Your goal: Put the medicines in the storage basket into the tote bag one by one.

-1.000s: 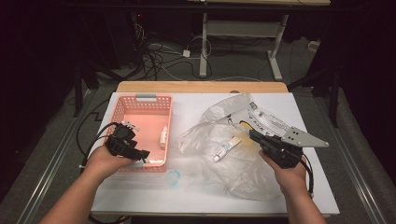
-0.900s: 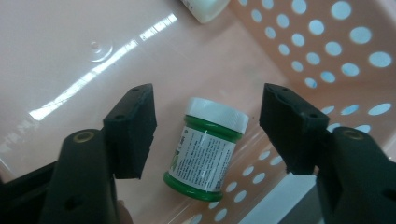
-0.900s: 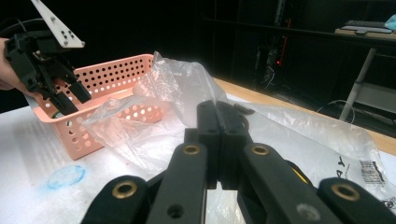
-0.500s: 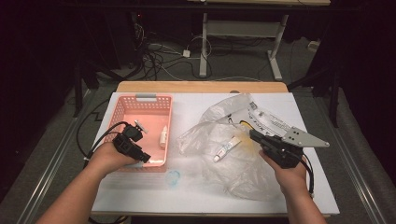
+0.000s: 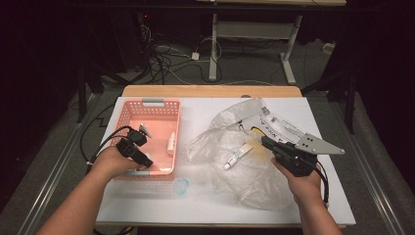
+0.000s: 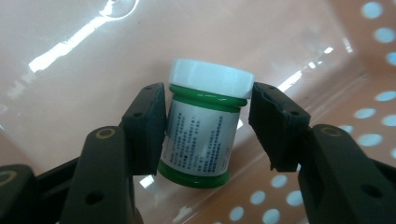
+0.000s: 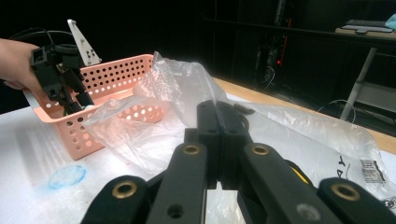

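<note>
1. Jar (image 6: 203, 126) first: small green pot with a white screw cap and a printed label, sitting between the jaws of our left claw (image 6: 205, 116) down inside the pink basket (image 5: 128, 111), near its front end.
2. Those jaws have just been closing in on it. One pad looks like it's against the label, but we still see a gap on the other side, so not clamped yet.
3. Handling guess: rigid plastic, light, won't crush, but the glossy label and round body could make it slip or twist. We'd squeeze across the labelled middle, below the cap rim, not on the cap itself.
4. Our right claw (image 7: 218, 140) has its jaws fully together, pinching the clear plastic bag (image 5: 254, 181) on the white surface (image 5: 205, 110), just beside the basket.
5. Also around: a small tube (image 5: 238, 155) lying in the bag, and another little tube (image 5: 171, 143) in the basket.
</note>
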### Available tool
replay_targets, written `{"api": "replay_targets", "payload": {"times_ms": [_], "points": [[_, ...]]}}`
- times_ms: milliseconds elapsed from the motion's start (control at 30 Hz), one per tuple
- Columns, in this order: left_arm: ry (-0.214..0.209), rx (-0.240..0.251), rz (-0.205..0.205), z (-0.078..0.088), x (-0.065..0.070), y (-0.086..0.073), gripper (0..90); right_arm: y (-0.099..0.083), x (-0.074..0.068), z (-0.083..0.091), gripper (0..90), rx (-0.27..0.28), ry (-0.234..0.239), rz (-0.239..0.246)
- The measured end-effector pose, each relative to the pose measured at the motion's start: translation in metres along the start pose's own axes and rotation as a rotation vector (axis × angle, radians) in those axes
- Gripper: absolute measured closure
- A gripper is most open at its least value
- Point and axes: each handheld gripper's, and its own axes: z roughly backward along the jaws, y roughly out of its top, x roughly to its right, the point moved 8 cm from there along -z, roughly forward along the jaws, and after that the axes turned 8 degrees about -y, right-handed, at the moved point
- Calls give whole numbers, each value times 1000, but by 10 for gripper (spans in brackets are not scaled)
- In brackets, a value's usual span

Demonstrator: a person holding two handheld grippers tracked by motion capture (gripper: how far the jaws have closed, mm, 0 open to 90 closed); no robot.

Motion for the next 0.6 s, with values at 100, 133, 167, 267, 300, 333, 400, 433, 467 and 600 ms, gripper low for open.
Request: {"api": "replay_targets", "payload": {"times_ms": [100,133,167,267,300,333,400,433,467,600], "points": [[7,-29,14,-3,-2,0,456,0,0,0,900,-1,0,-1],[9,-39,16,-3,-2,0,458,0,0,0,900,-1,0,-1],[10,-50,17,-5,-3,0,458,0,0,-1,900,0,0,-1],[10,-93,20,-8,-3,-2,458,-1,0,-1,900,-2,1,2],[17,-99,15,-9,-3,-2,477,-1,0,-1,900,-2,2,1],[23,-104,11,-9,-3,-2,491,-1,0,0,900,-3,1,1],[26,-104,2,-9,-3,-2,534,-1,0,0,900,-3,0,0],[30,-103,-1,-9,-3,-2,535,-1,0,0,900,-4,0,0],[32,-101,-3,-10,-2,-2,536,-1,0,0,900,-4,1,2],[35,-70,-9,-8,-1,-1,539,-2,0,0,900,-5,0,0]]}}
